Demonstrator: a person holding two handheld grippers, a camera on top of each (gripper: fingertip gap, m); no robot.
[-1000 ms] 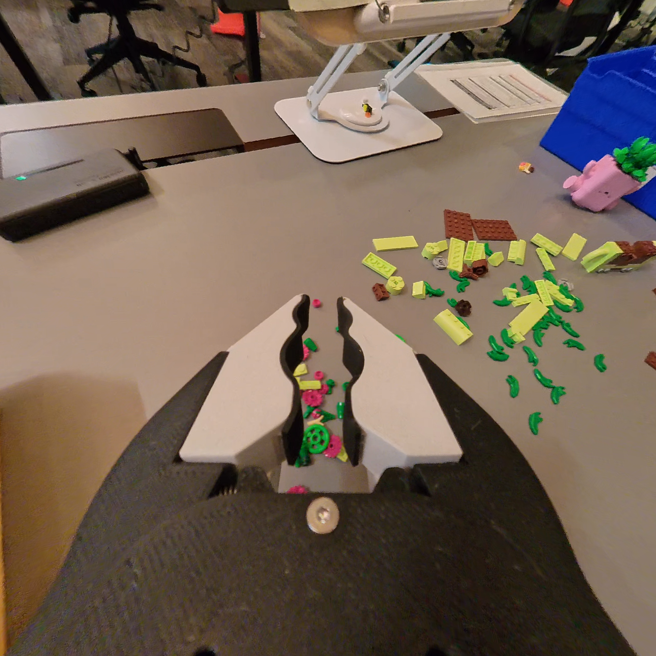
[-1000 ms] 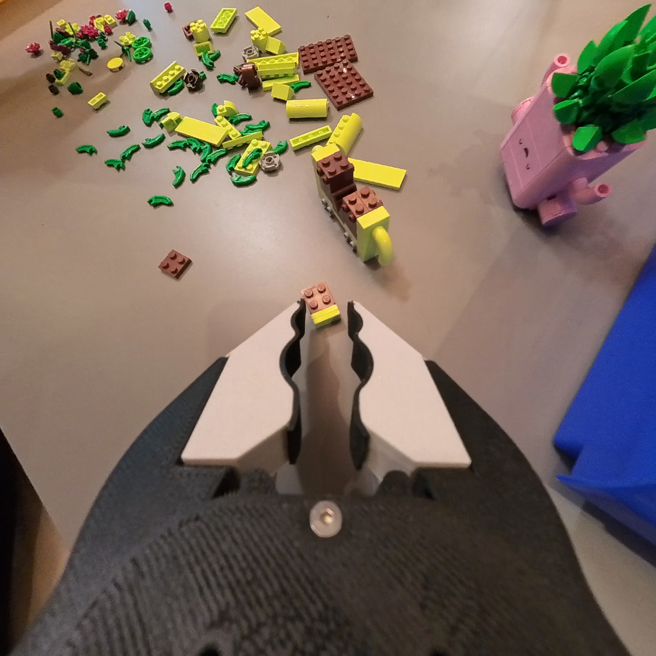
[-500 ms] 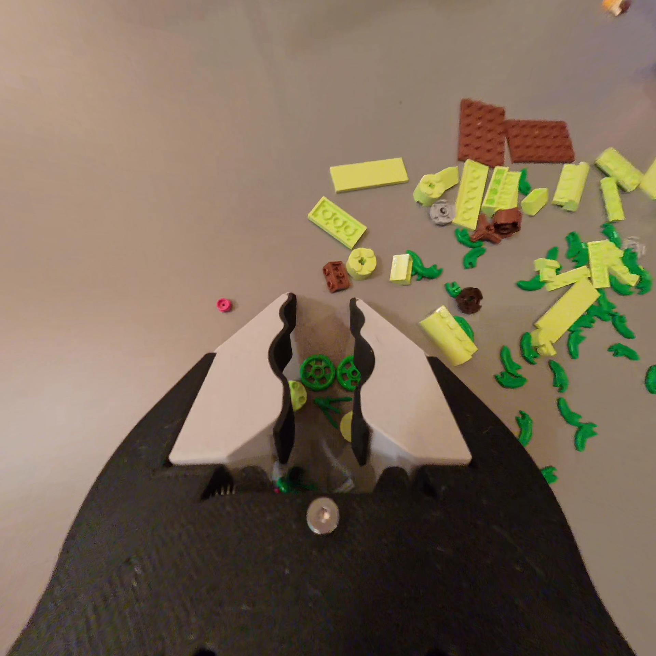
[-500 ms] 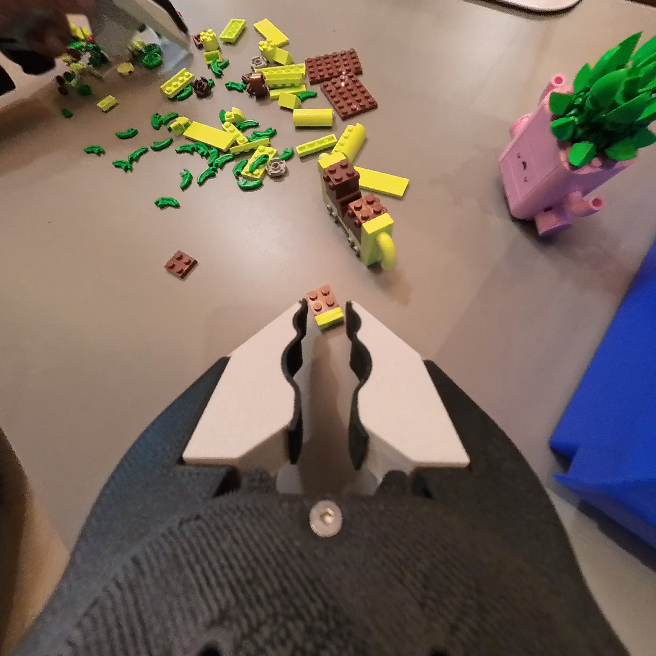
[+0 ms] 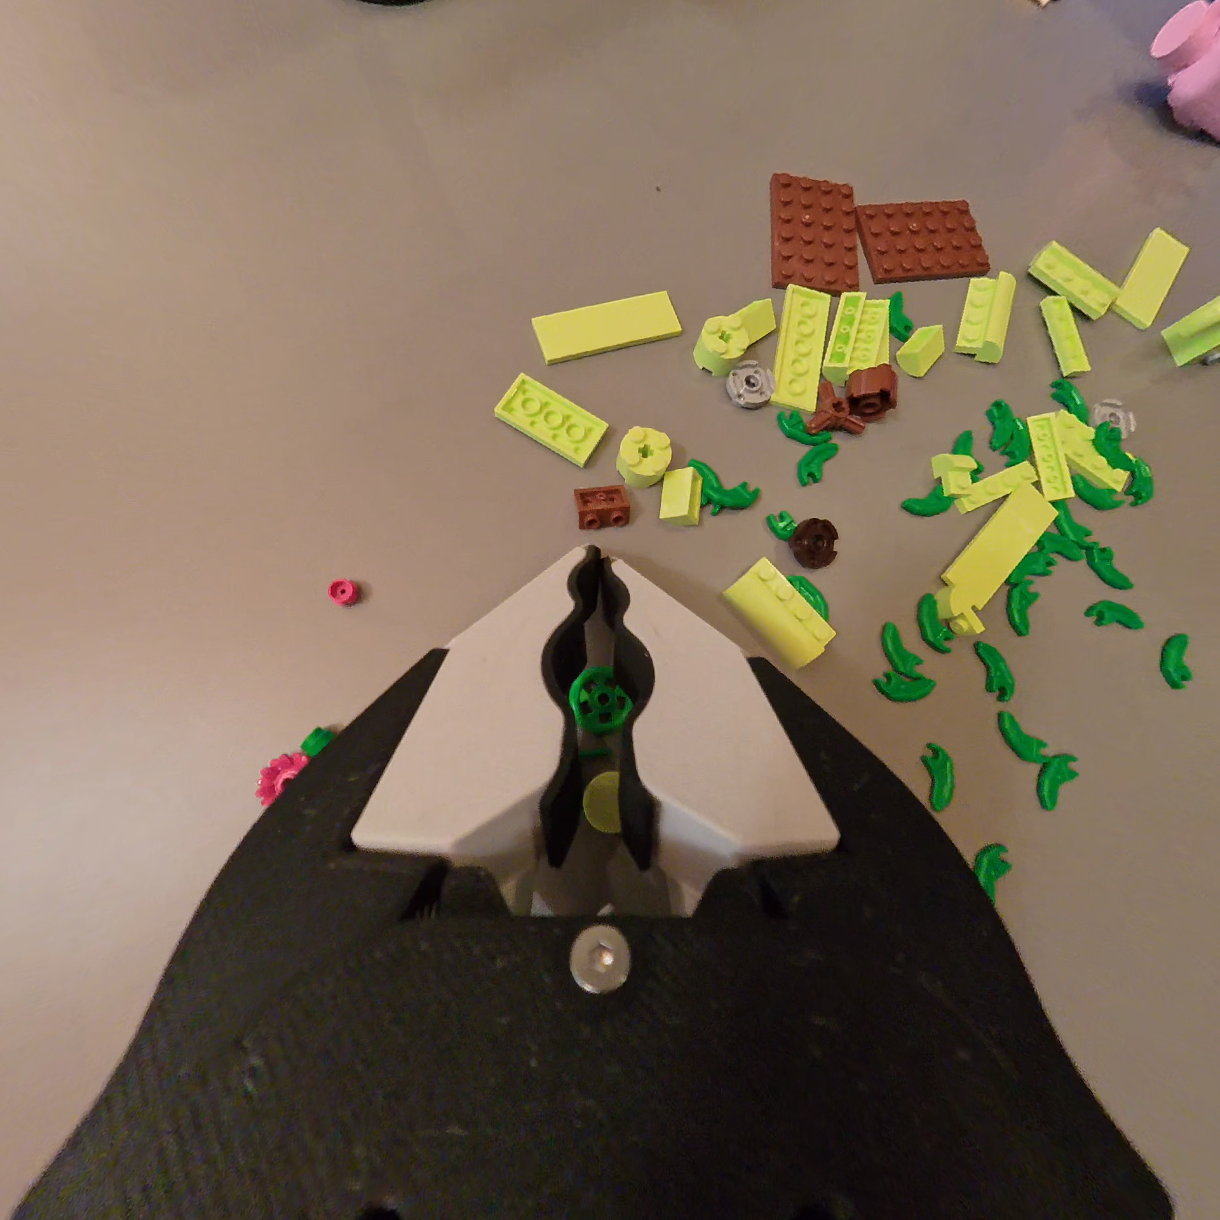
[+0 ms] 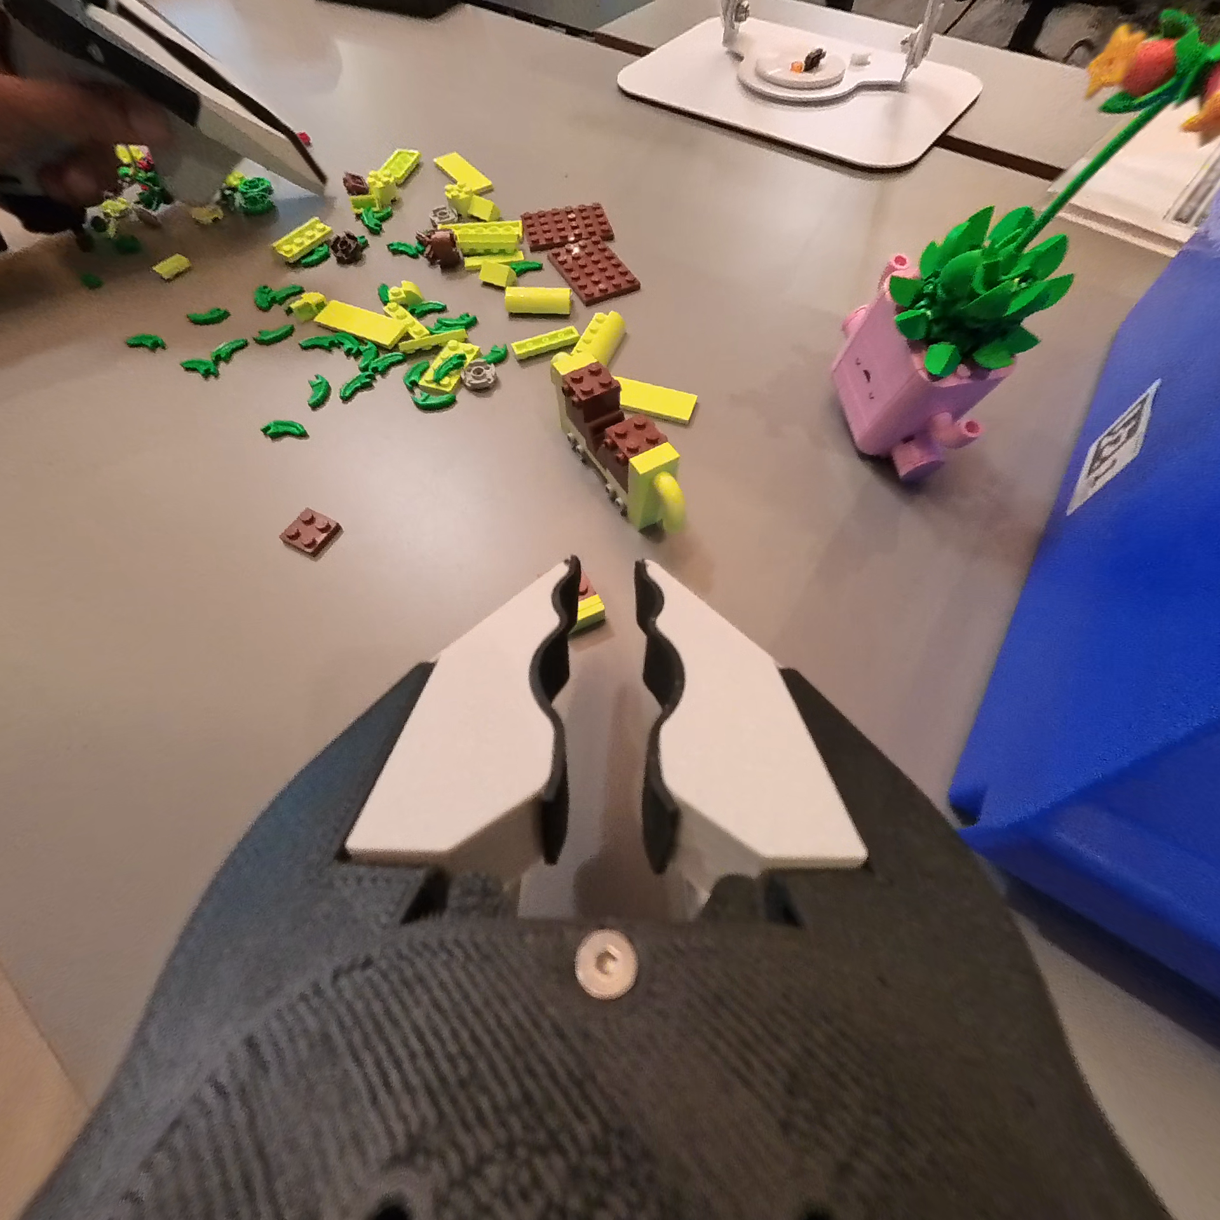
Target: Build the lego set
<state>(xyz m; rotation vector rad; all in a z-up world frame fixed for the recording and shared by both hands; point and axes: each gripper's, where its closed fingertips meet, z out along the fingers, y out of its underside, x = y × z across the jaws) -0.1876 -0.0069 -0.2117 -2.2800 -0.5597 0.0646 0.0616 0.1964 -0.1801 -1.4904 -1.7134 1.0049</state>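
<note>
My left gripper (image 5: 597, 554) is shut, its tips touching just above the table, short of a small brown brick (image 5: 601, 507). A green wheel-shaped piece (image 5: 599, 700) and a lime round tile (image 5: 604, 802) show through the gap between its pads; I cannot tell whether the wheel is clamped. My right gripper (image 6: 604, 568) is open, its fingers either side of a small brown-on-lime stack (image 6: 589, 604) that lies on the table against the left finger. A half-built brown and lime model with a curved handle (image 6: 620, 442) lies just beyond. The left gripper (image 6: 320, 179) also shows far left in the right wrist view.
Loose lime bricks, green leaf pieces (image 5: 990, 673) and two brown plates (image 5: 815, 231) are spread to the right. A brown 2x2 plate (image 6: 310, 531) lies alone. A pink pot with a green plant (image 6: 924, 383), a blue bin (image 6: 1122, 594) and a white lamp base (image 6: 799, 86) stand beyond. The left gripper's tips are roughly 35 centimeters from the right gripper's.
The left gripper tipped down over the small pieces and shut. The right gripper moved forward, so the small stack now sits between its fingers, and its view tilted up.
</note>
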